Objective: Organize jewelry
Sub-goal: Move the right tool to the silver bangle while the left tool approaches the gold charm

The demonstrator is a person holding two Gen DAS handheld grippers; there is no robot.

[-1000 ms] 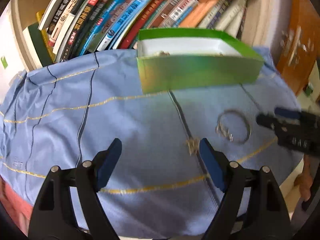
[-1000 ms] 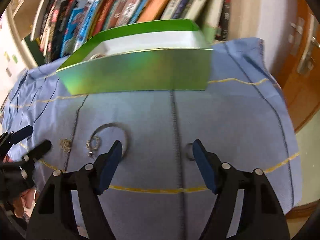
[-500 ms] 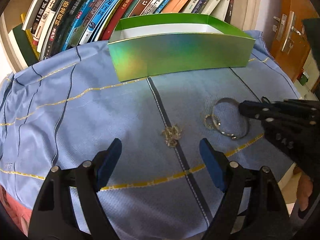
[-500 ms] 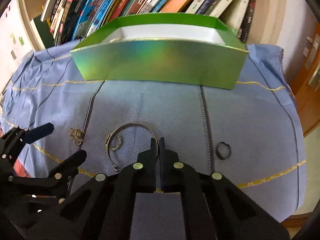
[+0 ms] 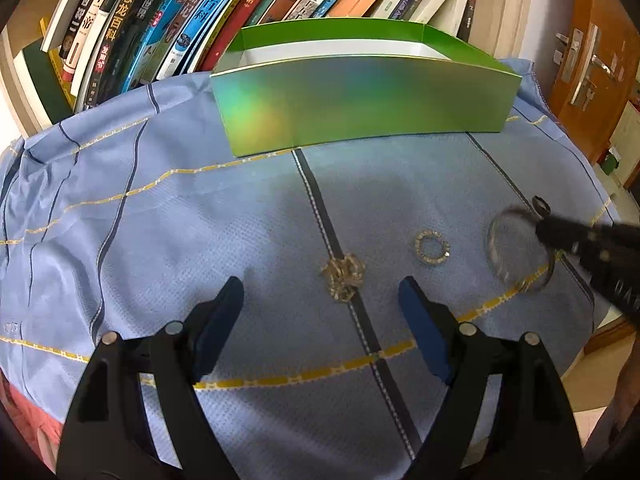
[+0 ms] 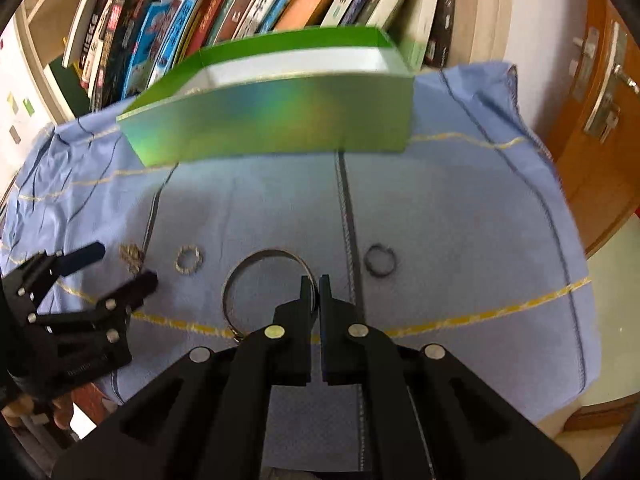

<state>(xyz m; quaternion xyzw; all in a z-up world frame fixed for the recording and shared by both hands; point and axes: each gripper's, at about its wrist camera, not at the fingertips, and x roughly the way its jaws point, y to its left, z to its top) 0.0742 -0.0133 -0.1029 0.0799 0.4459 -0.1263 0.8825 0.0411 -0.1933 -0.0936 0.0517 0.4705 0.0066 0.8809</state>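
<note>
Books, cloth, door
Leaning books [image 5: 208, 20] fill the shelf behind a blue striped cloth [image 5: 168, 216]; wooden door [image 6: 600, 92] right.

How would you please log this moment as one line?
right tool: shut on silver bangle | left tool: open near gold chain | green box: behind

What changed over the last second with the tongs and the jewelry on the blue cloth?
The right tongs closed on the bangle and pulled it away from the small sparkly ring. The left tongs stayed open near the gold cluster. The dark ring and green box remain in place.
</note>
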